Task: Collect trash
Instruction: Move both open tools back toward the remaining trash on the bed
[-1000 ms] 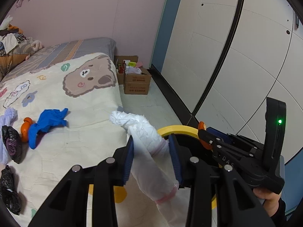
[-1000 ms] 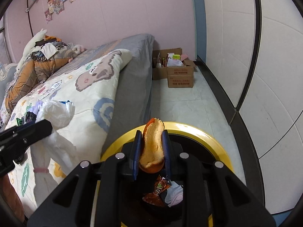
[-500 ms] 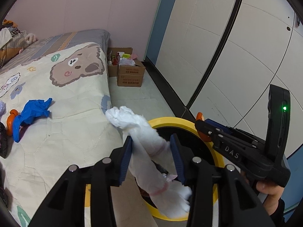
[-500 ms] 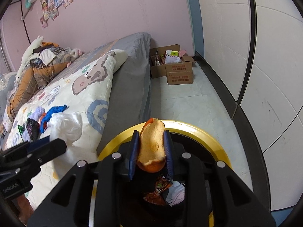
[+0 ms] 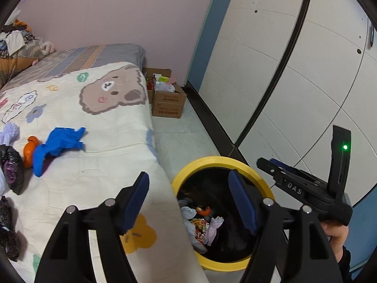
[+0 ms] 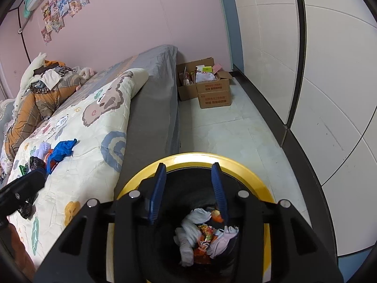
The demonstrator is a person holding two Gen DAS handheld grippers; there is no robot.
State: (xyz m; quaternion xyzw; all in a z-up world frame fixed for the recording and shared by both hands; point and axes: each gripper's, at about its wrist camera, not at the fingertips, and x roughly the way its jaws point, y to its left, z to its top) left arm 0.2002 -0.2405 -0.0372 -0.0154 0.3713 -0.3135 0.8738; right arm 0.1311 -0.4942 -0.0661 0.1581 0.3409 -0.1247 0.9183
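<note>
Trash dropped a moment ago now lies in the yellow bin (image 6: 259, 184) beneath both wide, empty claws, left gripper (image 5: 188, 200) and right gripper (image 6: 188, 188), leaving bed litter (image 5: 56, 146) next.

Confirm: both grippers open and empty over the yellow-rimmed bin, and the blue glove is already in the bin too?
Not quite. The blue glove is not in the bin; it lies on the bed quilt, as the left wrist view shows. The rest holds: the left gripper and right gripper are open and empty over the yellow-rimmed bin.
</note>
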